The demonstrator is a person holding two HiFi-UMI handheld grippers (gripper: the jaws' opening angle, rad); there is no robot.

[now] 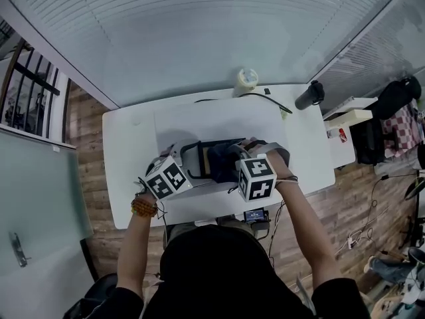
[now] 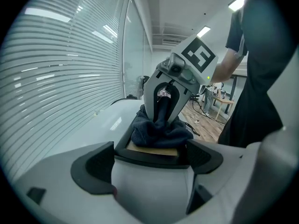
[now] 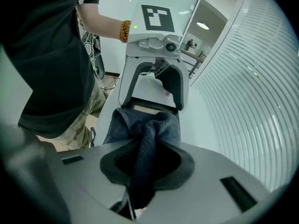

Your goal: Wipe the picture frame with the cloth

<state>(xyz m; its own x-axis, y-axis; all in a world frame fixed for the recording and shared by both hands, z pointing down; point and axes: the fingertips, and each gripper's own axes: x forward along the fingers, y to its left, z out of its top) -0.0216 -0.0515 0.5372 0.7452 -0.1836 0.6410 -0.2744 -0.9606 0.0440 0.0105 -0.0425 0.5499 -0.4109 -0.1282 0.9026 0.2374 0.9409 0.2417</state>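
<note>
No legible text, no brands, no numbers, no signs

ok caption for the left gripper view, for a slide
Left gripper grips the picture frame by its edge while the right gripper holds a dark cloth on it.

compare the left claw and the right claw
The left claw clamps the picture frame by its end, jaws wide; the right claw pinches the dark blue cloth, jaws nearly together. Left claw comes in from the side, right claw stands upright above. Both grip something.
</note>
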